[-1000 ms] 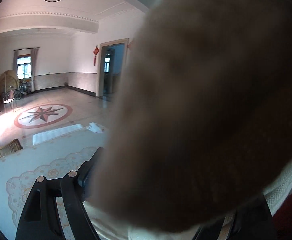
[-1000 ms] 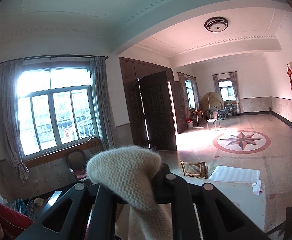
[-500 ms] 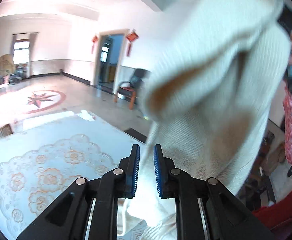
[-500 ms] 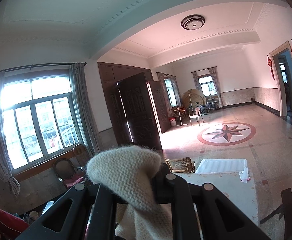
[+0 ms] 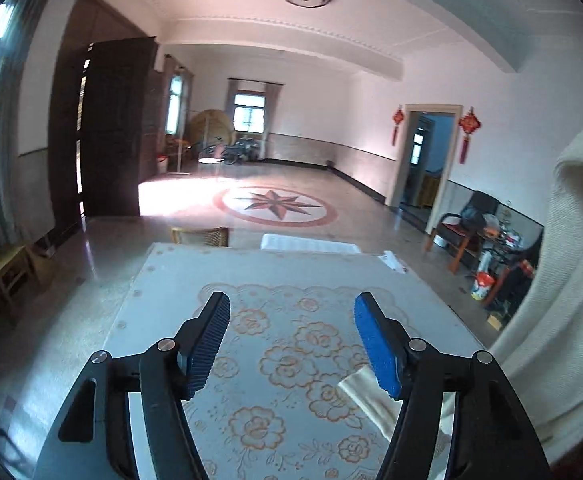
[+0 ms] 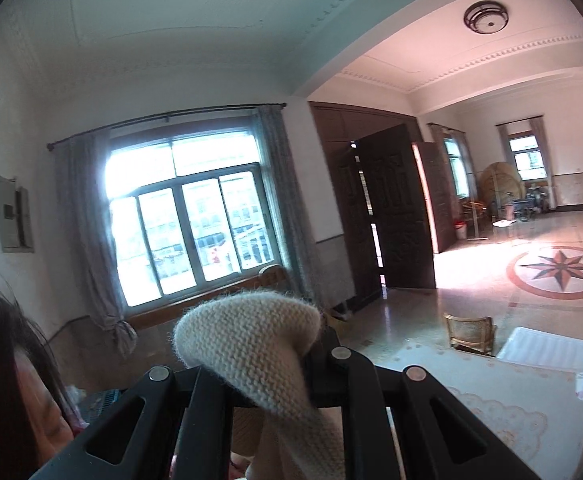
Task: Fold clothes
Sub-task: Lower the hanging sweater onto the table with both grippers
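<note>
My left gripper [image 5: 291, 340] is free again: half a second ago its blue ribbed pads were nearly together right beside the cream knitted sweater [image 5: 563, 320], and a second ago the knit smothered the whole lens. Now the jaws are opening with nothing between them, only the pale floral-patterned cloth of the tabletop [image 5: 291, 360] showing through the gap. The sweater has swung clear to the right edge of the left wrist view, where it hangs as a tall curtain of knit, its lower hem trailing onto the tabletop just behind my right-hand finger.

My right gripper [image 6: 311, 364] holds the same garment as before. Its jaws are closed on a fold of the cream knit, which bulges up over the fingers in a fuzzy lump, and it points roughly level across the room toward the big curtained window [image 6: 187, 224], where a second ago the dark wooden doors sat nearer the middle.

I read this as the garment hanging from one hand only, lifted off the tabletop and not yet laid flat. The left jaws need a fresh hold, likely on the hanging edge to my right, before any fold can start.
</note>
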{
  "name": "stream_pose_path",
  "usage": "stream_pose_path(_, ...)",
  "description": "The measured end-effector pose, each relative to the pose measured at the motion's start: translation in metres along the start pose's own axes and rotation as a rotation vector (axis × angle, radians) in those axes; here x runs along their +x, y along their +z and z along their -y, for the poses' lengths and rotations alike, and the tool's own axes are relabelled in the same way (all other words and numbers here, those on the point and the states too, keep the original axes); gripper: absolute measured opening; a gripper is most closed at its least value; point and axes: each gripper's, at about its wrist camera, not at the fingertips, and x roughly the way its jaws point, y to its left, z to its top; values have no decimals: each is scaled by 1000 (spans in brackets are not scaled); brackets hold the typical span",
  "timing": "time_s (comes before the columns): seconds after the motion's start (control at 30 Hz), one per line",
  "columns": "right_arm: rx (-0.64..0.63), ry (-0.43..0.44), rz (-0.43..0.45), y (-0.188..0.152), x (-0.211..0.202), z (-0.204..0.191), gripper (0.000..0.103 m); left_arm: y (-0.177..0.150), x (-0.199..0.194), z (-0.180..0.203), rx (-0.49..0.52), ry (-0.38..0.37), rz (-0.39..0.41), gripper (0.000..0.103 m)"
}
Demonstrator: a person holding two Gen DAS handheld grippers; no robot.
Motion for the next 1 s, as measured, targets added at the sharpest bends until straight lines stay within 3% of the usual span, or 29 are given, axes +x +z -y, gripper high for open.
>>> stream_pose_path(0.13, -24, 58, 54, 22, 16, 6, 10, -29, -15, -46, -47, 138, -16, 81)
stream_pose_path(0.27, 60, -84, -12, 3, 62, 76, 10, -61, -2, -80, -102, 272, -91, 81)
stream_pose_path(0.4, 232, -357, -194, -70, 139, 202, 11, -94, 14, -107, -170, 371, -207, 81)
stream_pose_path(0.5, 274, -569, -393, -144, 205, 296, 21, -122, 47, -122, -224, 416, -292, 81)
stream_pose_path(0.53, 268, -605, -485, -176, 229, 324, 30, -132, 59, -126, -242, 431, -320, 81)
stream_pose_path(0.63, 292, -663, -719, -269, 278, 388, 36, -149, 91, -127, -273, 435, -403, 81)
stream_pose_path(0.77, 372, -619, -729, -339, 263, 405, 49, -162, 137, -110, -215, 399, -474, 81)
stream_pose_path(0.83, 426, -589, -702, -364, 238, 402, 64, -162, 160, -93, -125, 372, -509, 81)
stream_pose_path(0.9, 491, -573, -705, -391, 212, 393, 72, -160, 185, -72, -17, 353, -538, 81)
stream_pose_path(1.0, 606, -580, -723, -429, 176, 386, 72, -153, 227, -37, 140, 329, -557, 81)
